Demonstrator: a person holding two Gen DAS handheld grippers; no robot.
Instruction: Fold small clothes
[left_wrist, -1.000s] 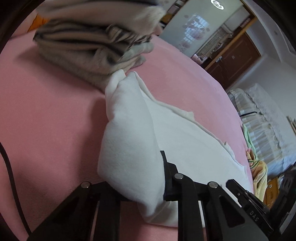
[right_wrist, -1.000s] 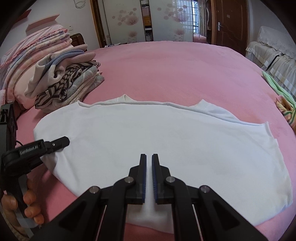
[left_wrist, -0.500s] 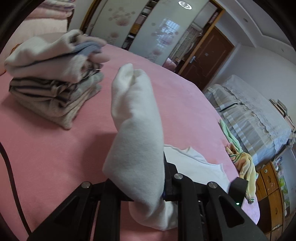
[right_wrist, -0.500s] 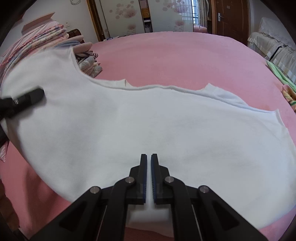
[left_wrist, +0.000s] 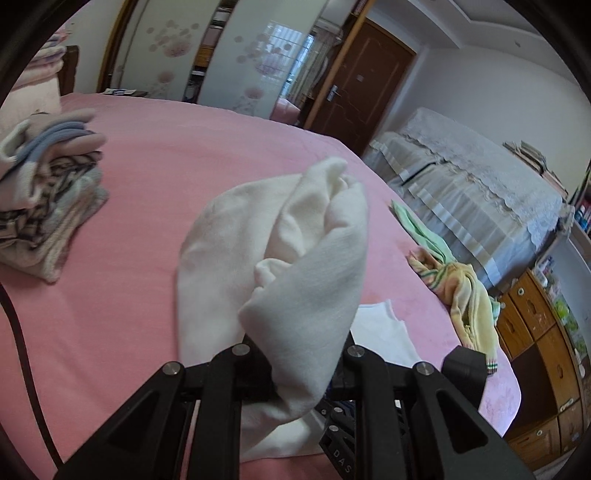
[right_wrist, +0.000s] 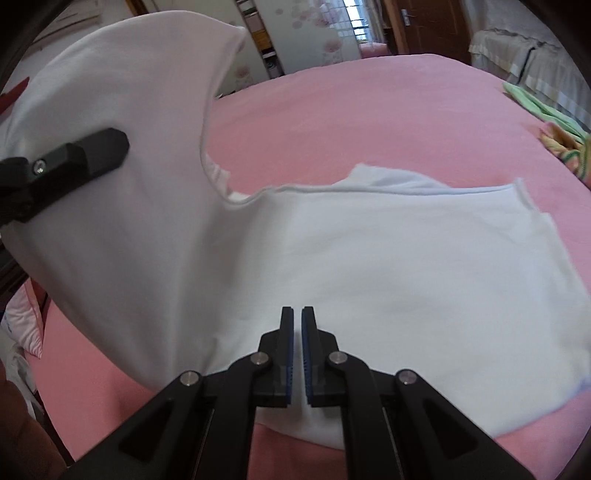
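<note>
A white sleeveless shirt (right_wrist: 406, 258) lies on the pink bed (right_wrist: 369, 110). Its right half is flat; its left half is lifted and hangs in the air. My left gripper (left_wrist: 303, 354) is shut on that lifted side, and the bunched cloth (left_wrist: 295, 236) drapes over its fingers and hides the tips. One finger (right_wrist: 85, 155) of the left gripper shows against the raised cloth in the right wrist view. My right gripper (right_wrist: 297, 314) is shut, its tips resting on the shirt near the middle of the near hem, with no cloth seen between the pads.
A stack of folded clothes (left_wrist: 48, 192) sits at the bed's left. A green and yellow garment (left_wrist: 458, 291) lies at the right edge. Beyond are a second bed with a grey cover (left_wrist: 480, 184) and a wooden cabinet (left_wrist: 546, 339). A black cable (left_wrist: 22, 332) runs on the left.
My left gripper has raised the shirt's left side off the bed and carried it rightward over the rest. The right gripper shifted a little on the shirt and stays shut.
</note>
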